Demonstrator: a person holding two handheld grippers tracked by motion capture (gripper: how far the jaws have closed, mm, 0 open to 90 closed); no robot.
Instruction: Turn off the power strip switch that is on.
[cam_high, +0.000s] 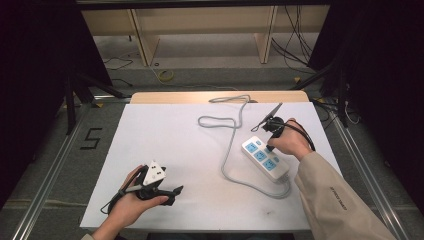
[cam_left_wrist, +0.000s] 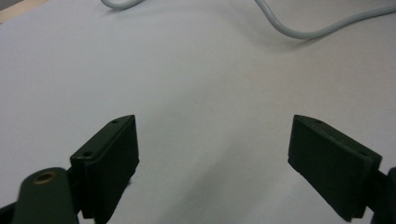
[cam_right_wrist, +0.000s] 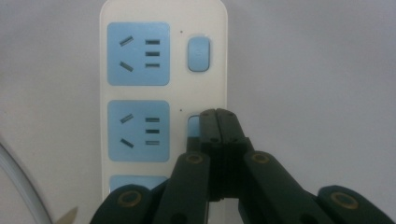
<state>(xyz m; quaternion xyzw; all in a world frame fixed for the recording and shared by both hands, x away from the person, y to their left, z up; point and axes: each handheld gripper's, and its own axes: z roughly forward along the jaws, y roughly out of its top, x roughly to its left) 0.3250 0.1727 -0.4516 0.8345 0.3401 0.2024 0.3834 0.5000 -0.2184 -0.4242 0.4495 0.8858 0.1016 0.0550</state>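
On table, power strip (cam_high: 265, 159) lies diagonally, cord end near-right.

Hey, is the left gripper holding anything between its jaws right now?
No, the left gripper has its jaws wide apart with only bare white table between them.

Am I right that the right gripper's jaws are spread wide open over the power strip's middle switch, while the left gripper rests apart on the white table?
Not quite: the right gripper has its jaws shut together, tips at the middle switch of the power strip, as the right gripper view shows. The rest holds: the left gripper is off on the white table.
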